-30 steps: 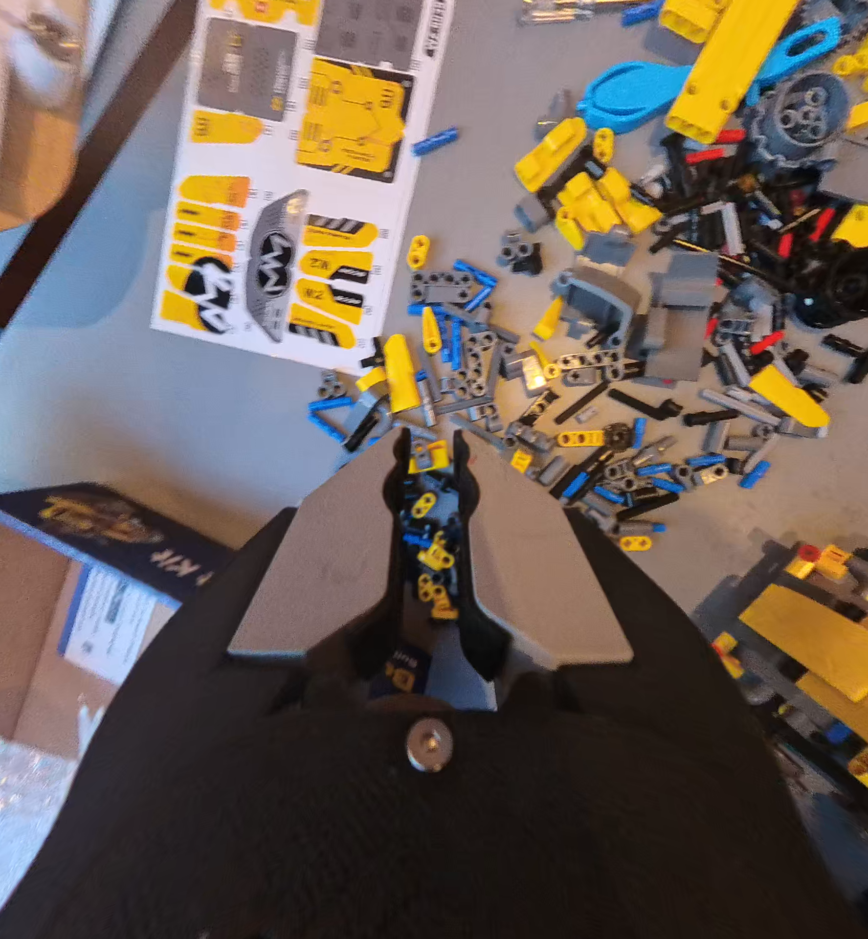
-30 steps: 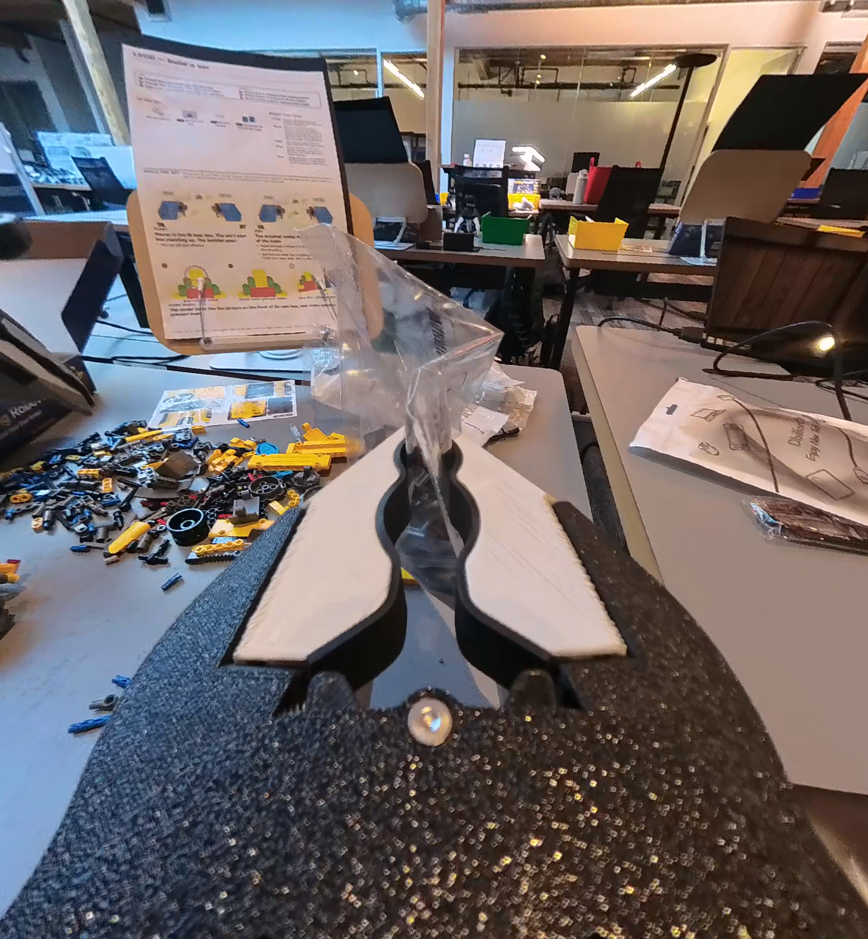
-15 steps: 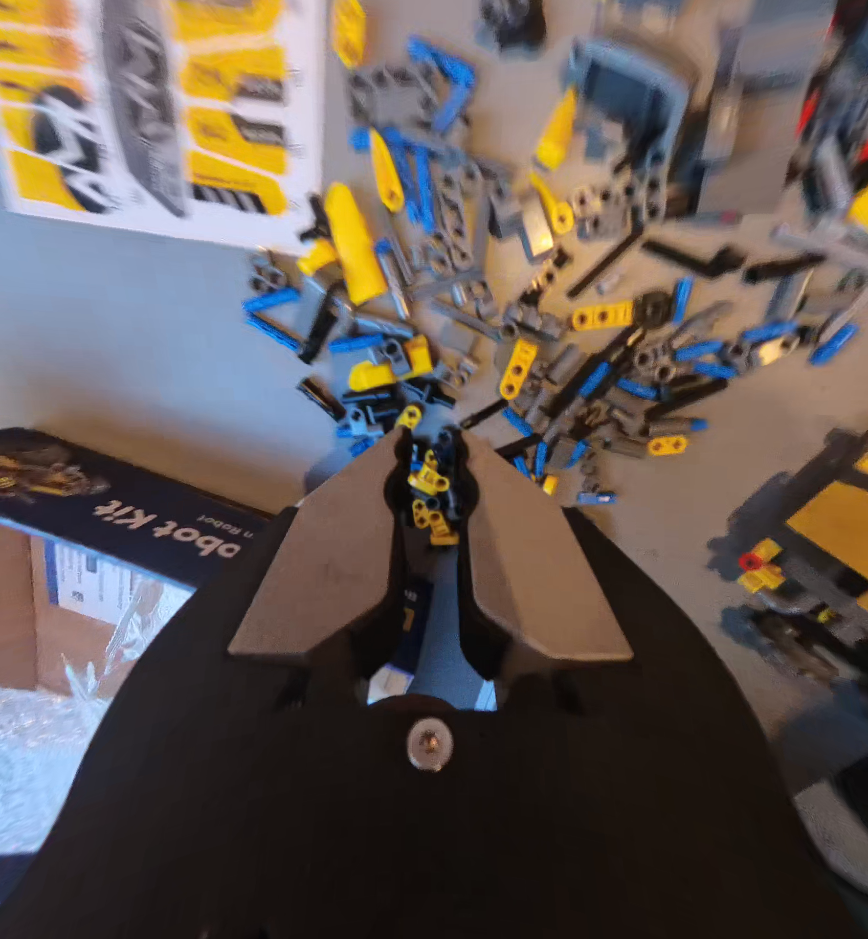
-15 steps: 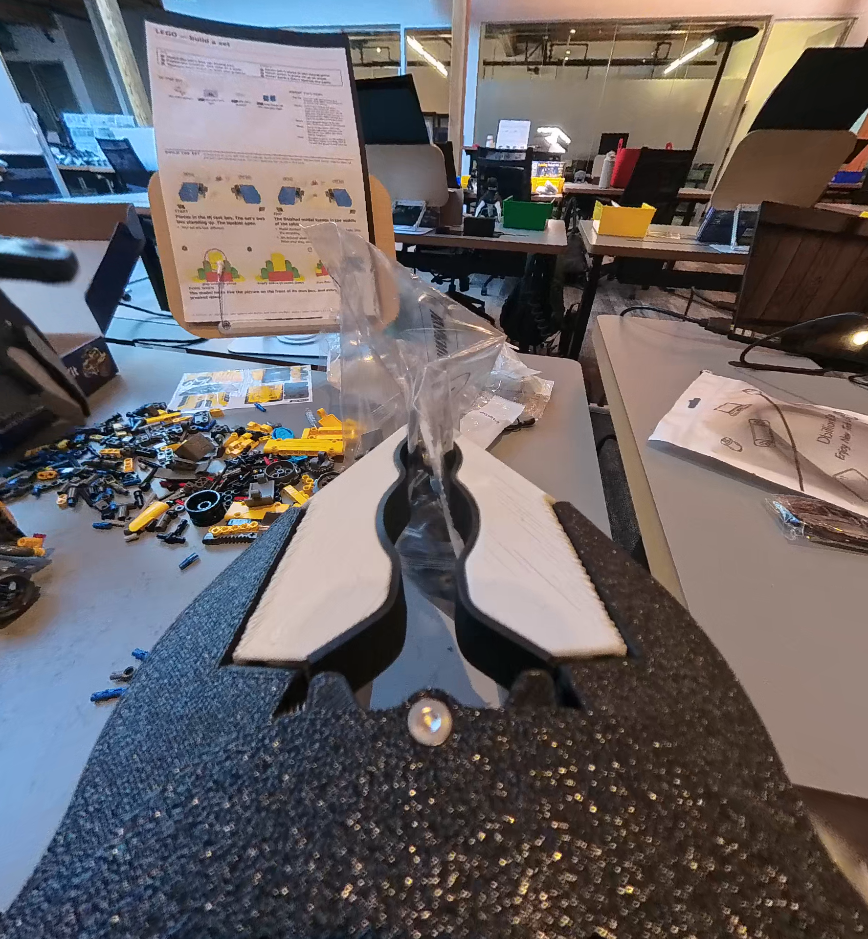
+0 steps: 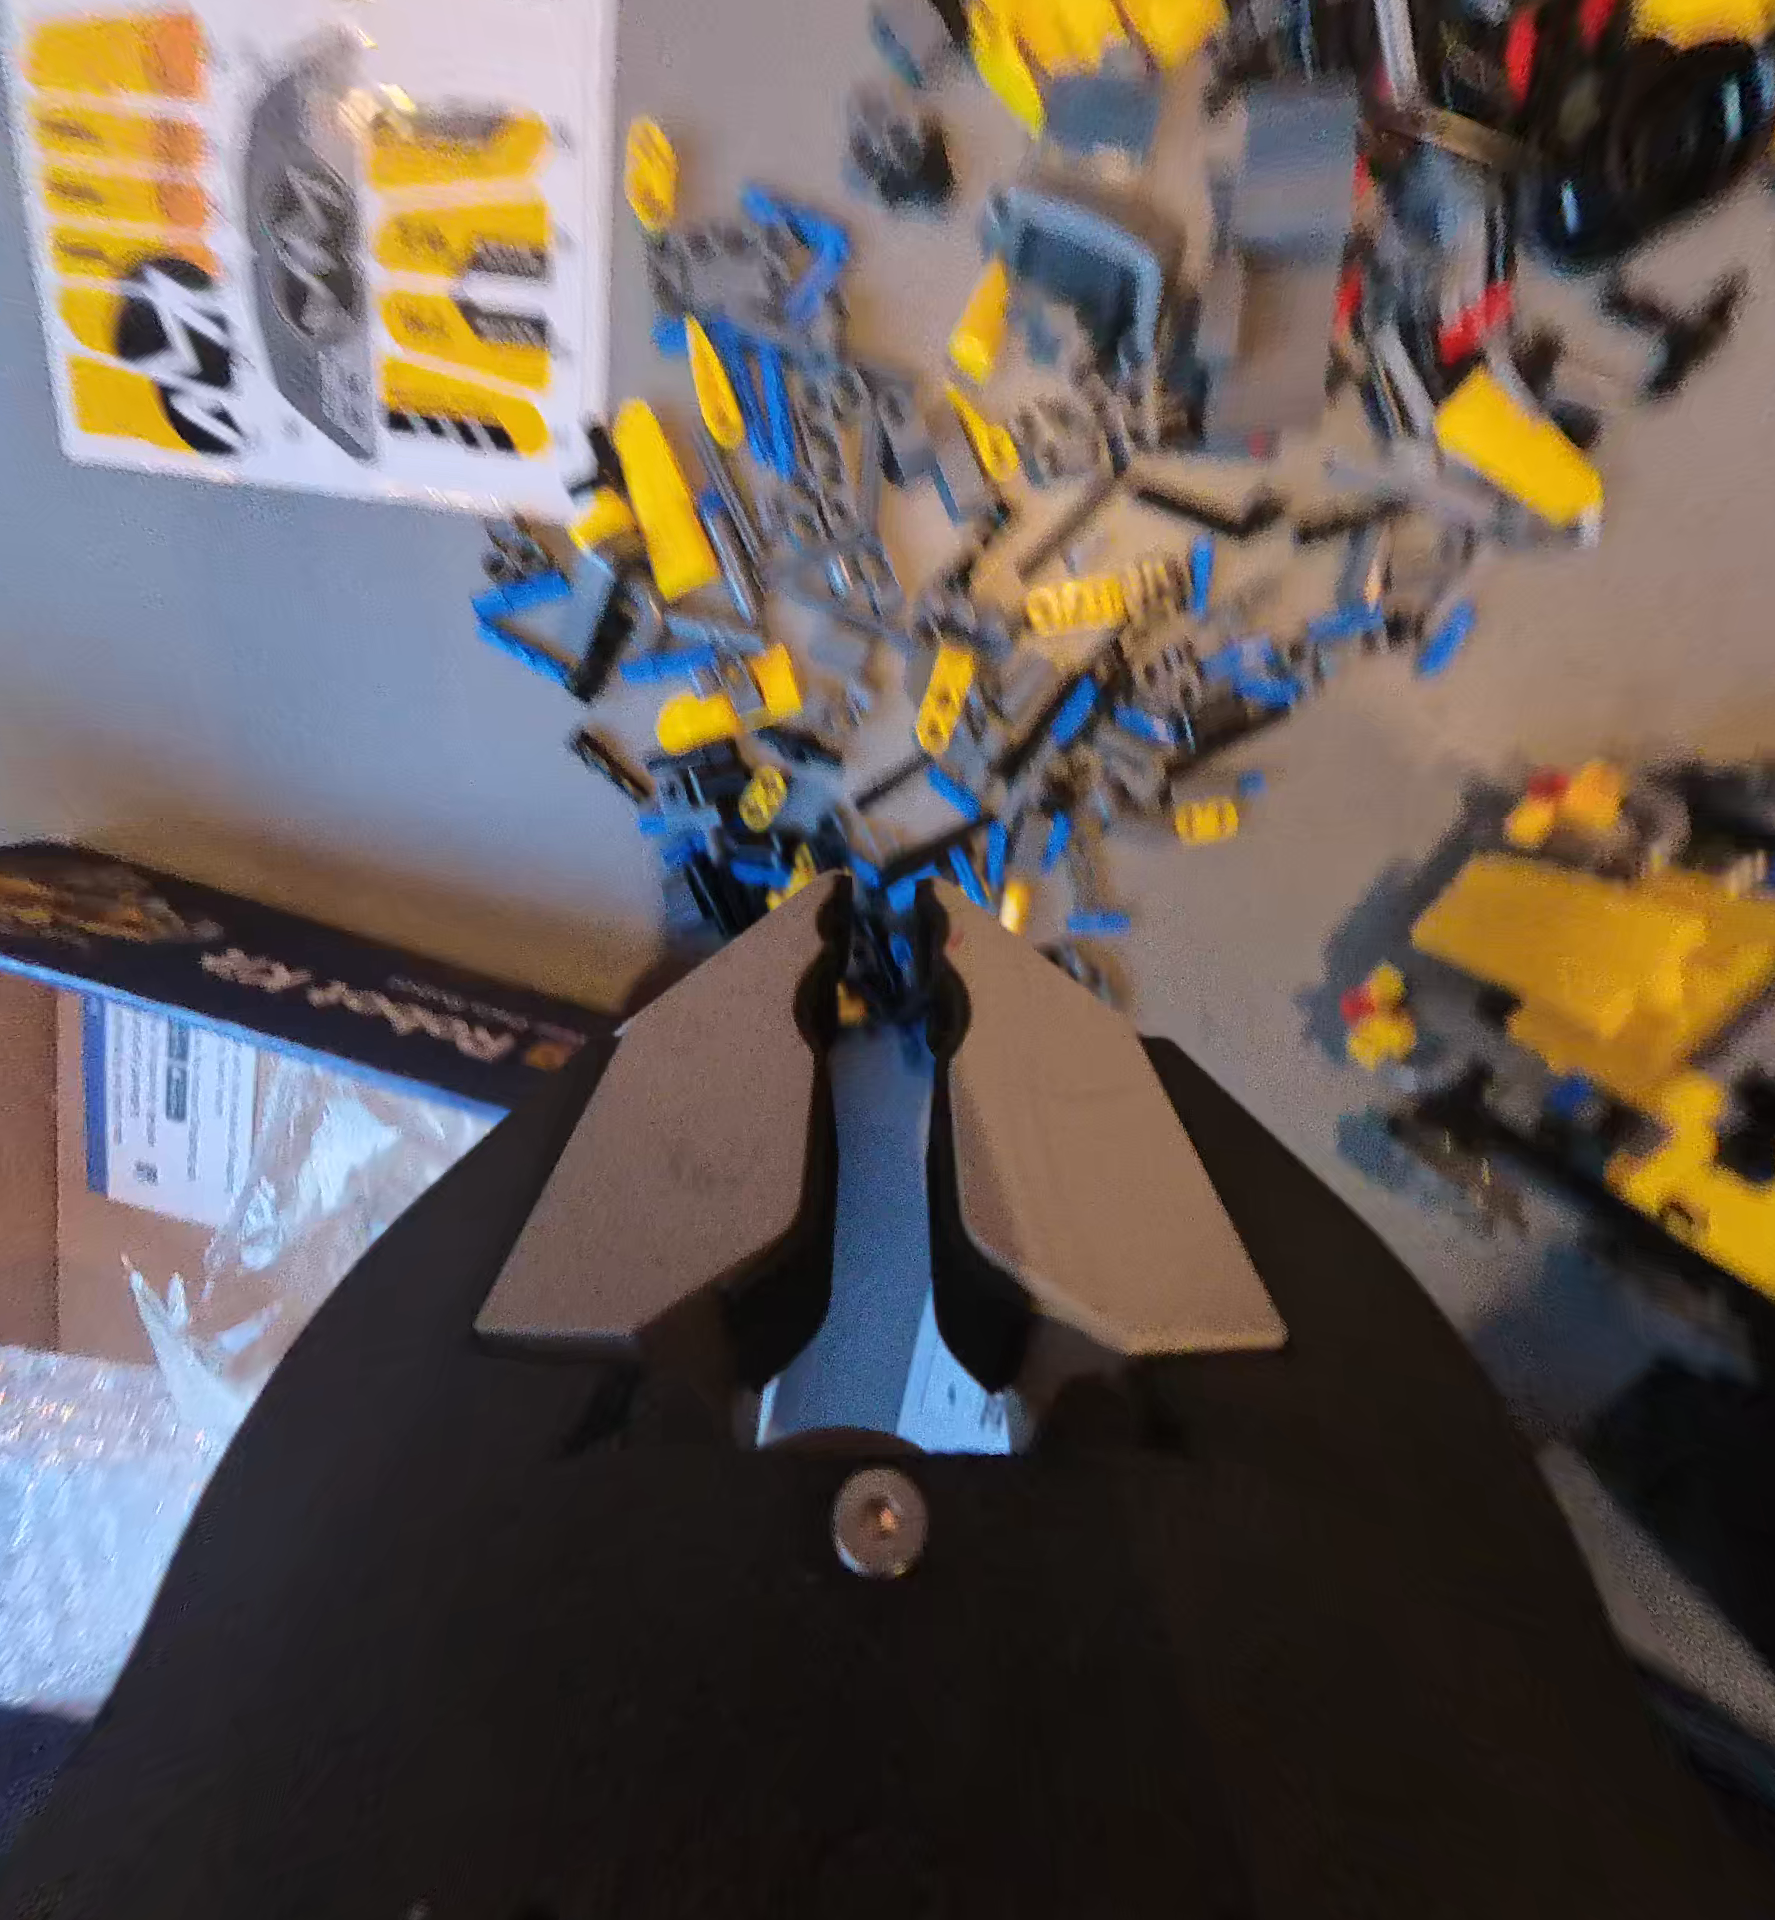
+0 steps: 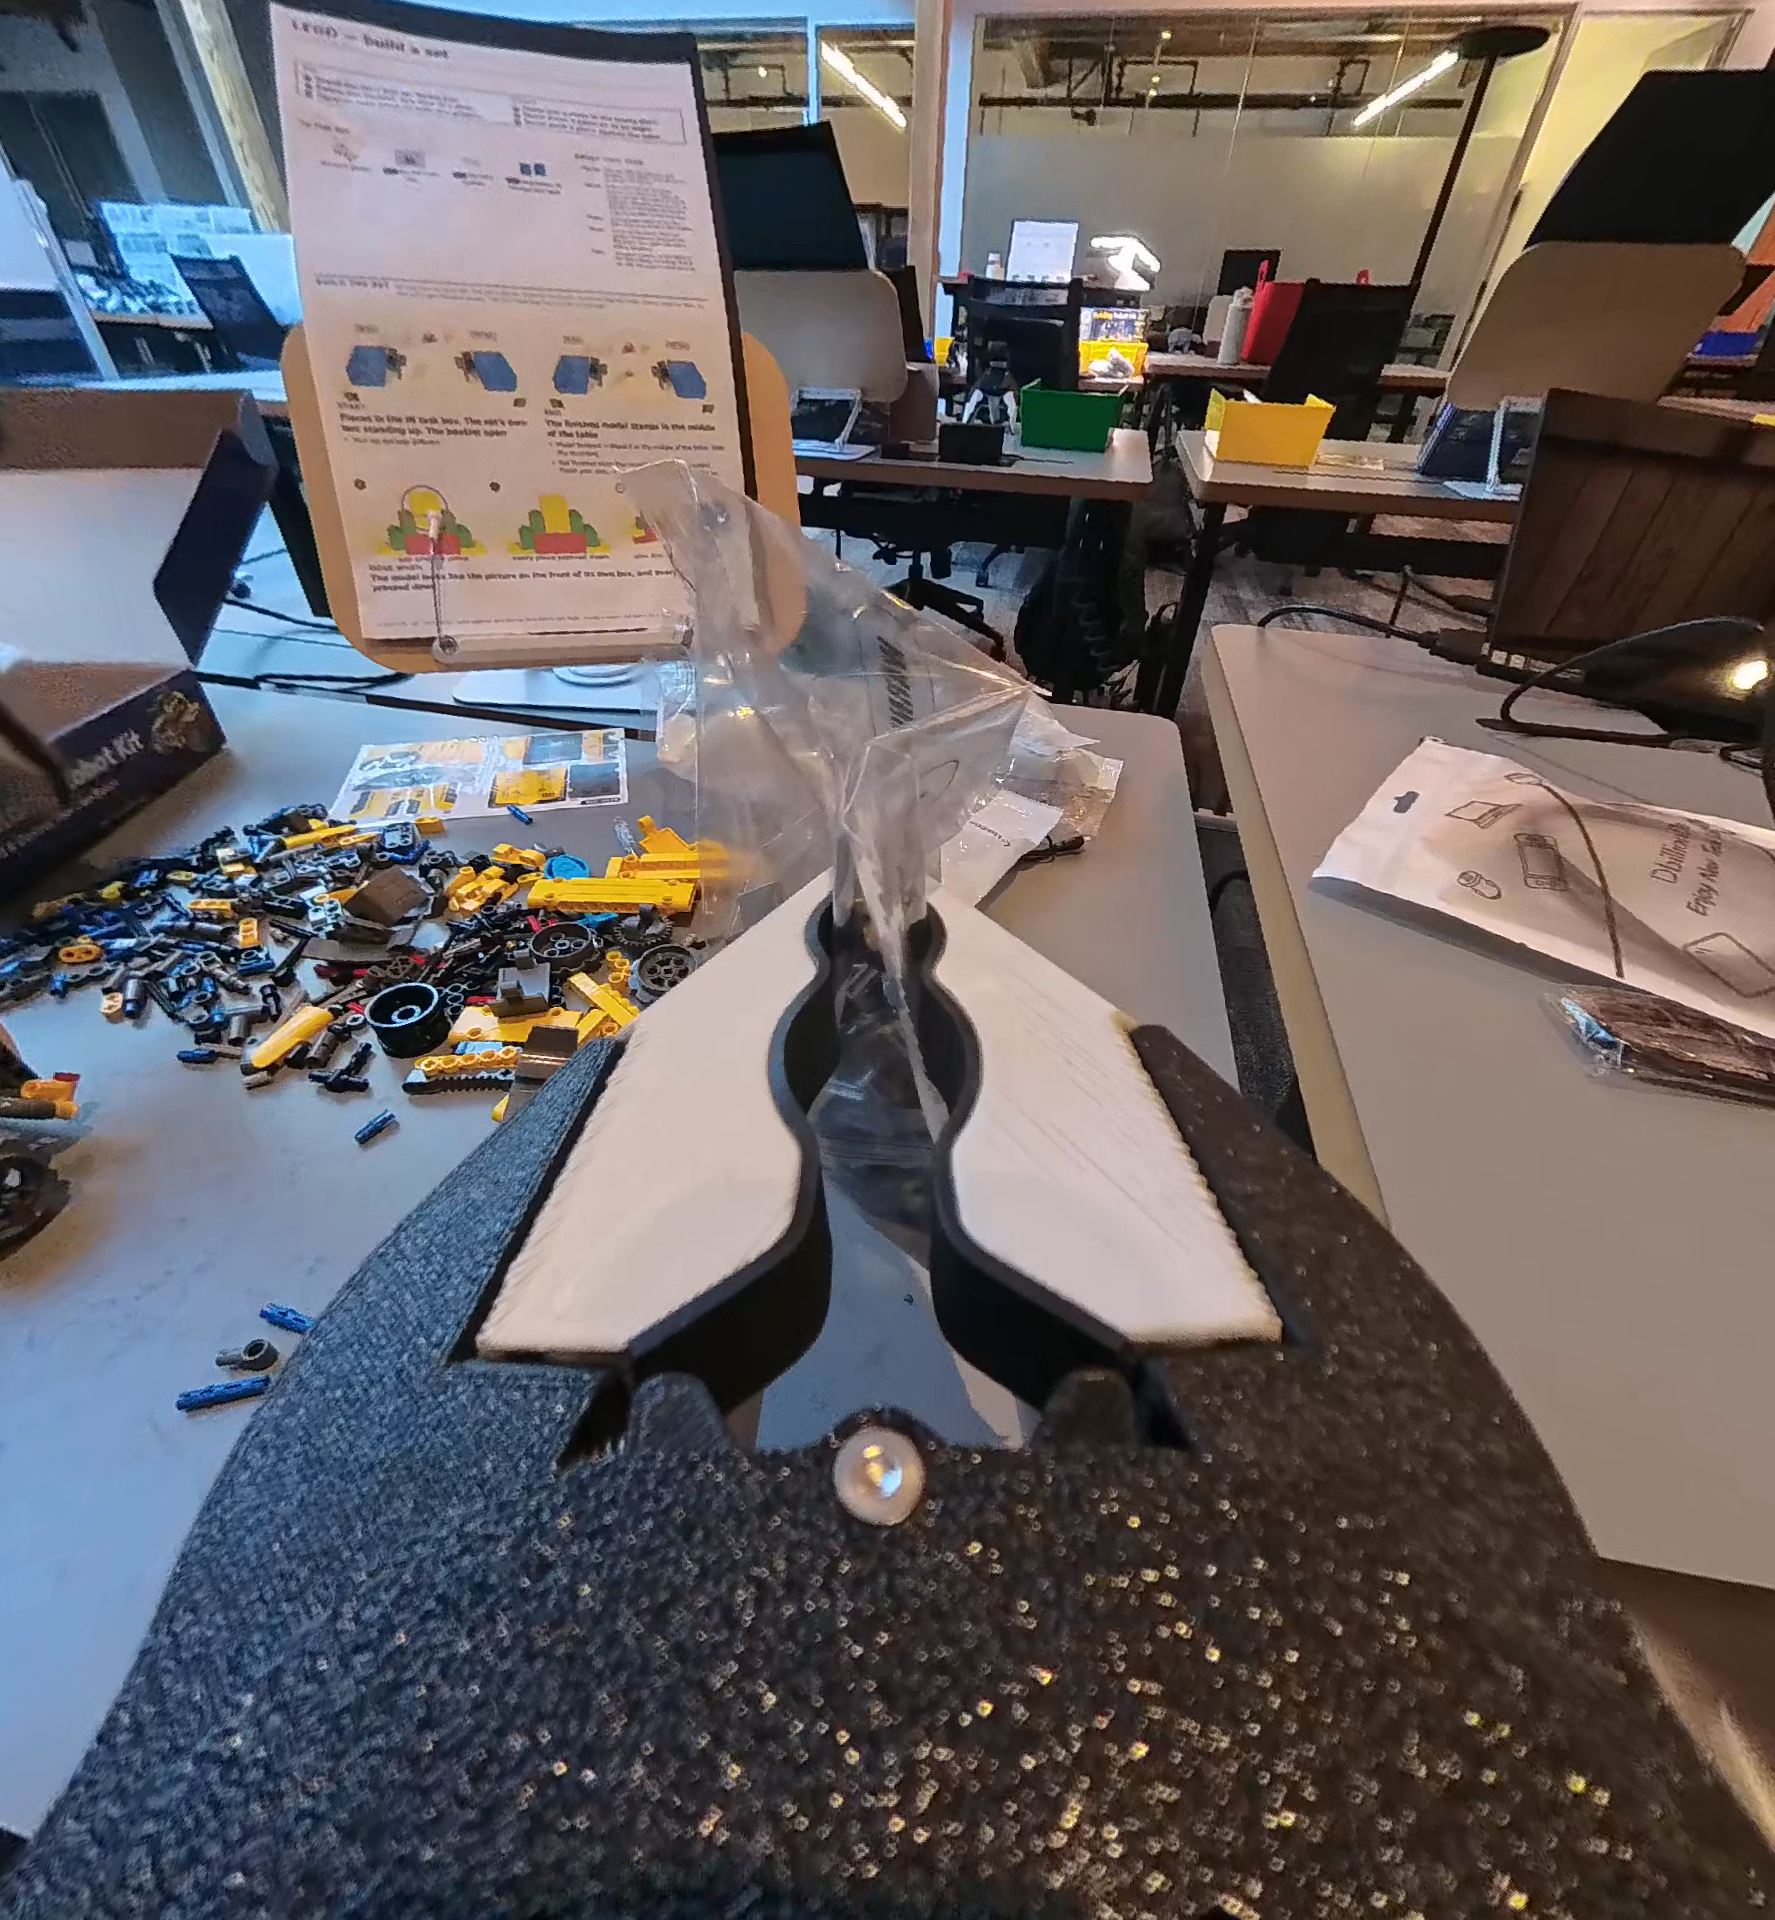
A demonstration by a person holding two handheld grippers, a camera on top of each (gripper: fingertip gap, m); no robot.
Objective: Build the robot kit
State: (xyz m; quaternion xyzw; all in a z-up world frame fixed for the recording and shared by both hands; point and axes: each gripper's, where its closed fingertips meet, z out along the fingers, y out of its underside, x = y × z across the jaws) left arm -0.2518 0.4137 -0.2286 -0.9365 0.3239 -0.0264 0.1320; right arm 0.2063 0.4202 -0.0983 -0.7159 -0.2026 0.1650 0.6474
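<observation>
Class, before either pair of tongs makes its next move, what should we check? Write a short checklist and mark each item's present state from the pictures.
1. Right tongs closed firmly on the clear plastic bag: ok.
2. Bag empty: cannot tell.
3. Left tongs holding anything: cannot tell.
4. Left wrist view sharp: not ok, it is blurred.
5. Loose bricks all lying on the grey table: ok.
</observation>
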